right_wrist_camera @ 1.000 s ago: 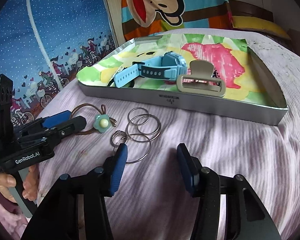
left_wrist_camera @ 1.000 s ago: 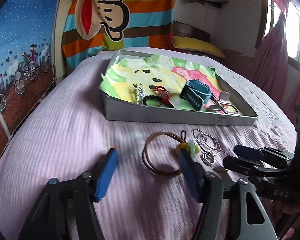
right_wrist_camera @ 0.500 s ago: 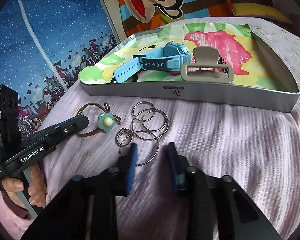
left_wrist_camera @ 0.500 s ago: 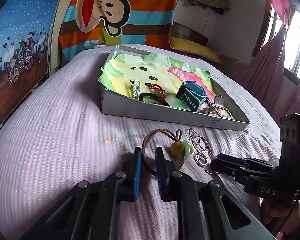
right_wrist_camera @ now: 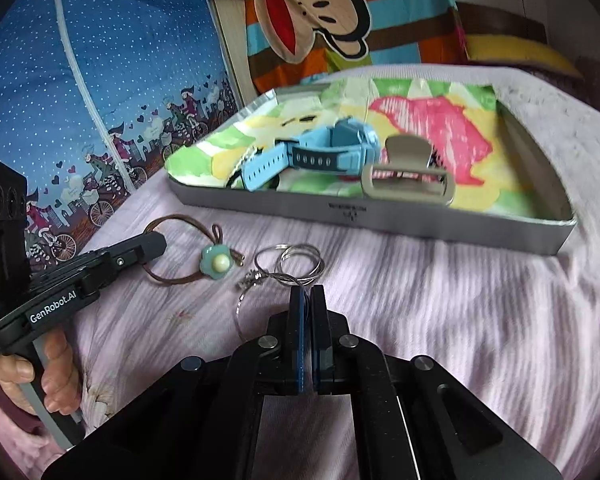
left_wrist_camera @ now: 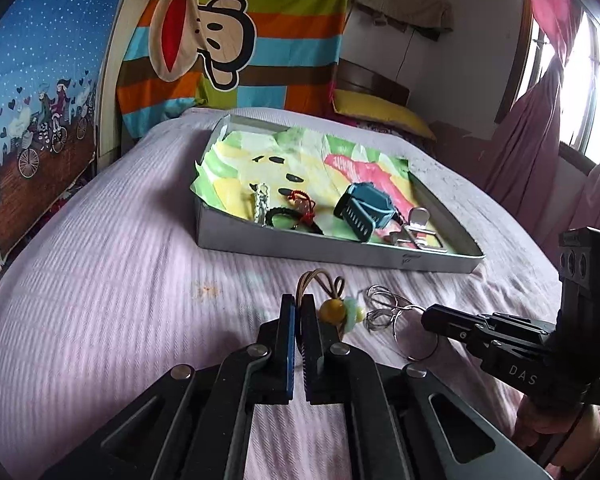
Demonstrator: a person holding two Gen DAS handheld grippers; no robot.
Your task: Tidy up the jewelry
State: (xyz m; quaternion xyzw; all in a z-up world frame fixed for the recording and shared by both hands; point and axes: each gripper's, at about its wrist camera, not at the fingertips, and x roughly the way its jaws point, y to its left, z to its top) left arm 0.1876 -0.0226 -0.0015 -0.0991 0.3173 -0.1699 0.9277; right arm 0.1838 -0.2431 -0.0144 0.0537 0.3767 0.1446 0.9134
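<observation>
A brown hair tie with a teal flower charm lies on the lilac bedspread in front of the tray. My left gripper is shut on its brown loop; the right wrist view shows that gripper reaching in from the left. Beside the charm lies a bunch of linked silver rings. My right gripper is shut on the near edge of the rings. In the left wrist view the right gripper comes in from the right at the rings.
A shallow grey tray lined with colourful paper sits beyond the grippers. It holds a blue watch, a beige hair claw, a black hair tie and a silver clip. A hand holds the left gripper's handle.
Both grippers went from wide open to shut. The left one closed on the hair tie's loop, the right one on the silver rings. Both views pulled in lower and closer.
</observation>
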